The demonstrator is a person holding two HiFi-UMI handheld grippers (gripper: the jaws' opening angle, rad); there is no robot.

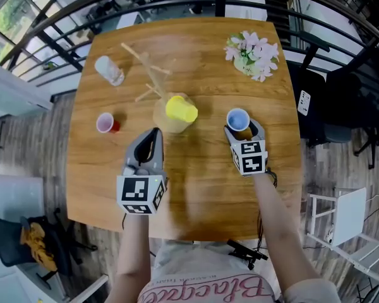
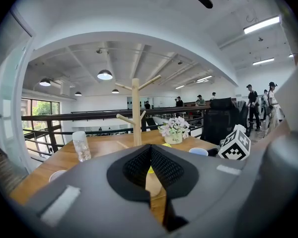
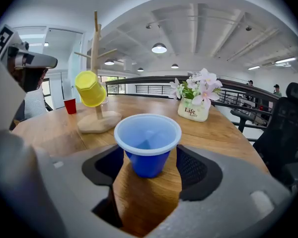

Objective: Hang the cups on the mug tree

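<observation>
A wooden mug tree (image 1: 153,81) stands mid-table with a yellow cup (image 1: 181,110) hung on one peg. A blue cup (image 1: 238,119) stands upright on the table between the jaws of my right gripper (image 1: 240,130). In the right gripper view the blue cup (image 3: 148,143) has a gap to the pad on each side, so my right gripper (image 3: 149,166) is open around it. The yellow cup (image 3: 91,88) and tree (image 3: 96,58) lie ahead to its left. My left gripper (image 1: 153,134) is shut and empty, pointing at the tree (image 2: 135,110). A red cup (image 1: 106,124) stands at the left.
A clear plastic cup (image 1: 108,69) lies at the table's far left. A pot of pink flowers (image 1: 253,54) stands at the far right corner. The round wooden table (image 1: 202,188) is ringed by a black railing (image 1: 63,36). An office chair (image 1: 341,106) stands to the right.
</observation>
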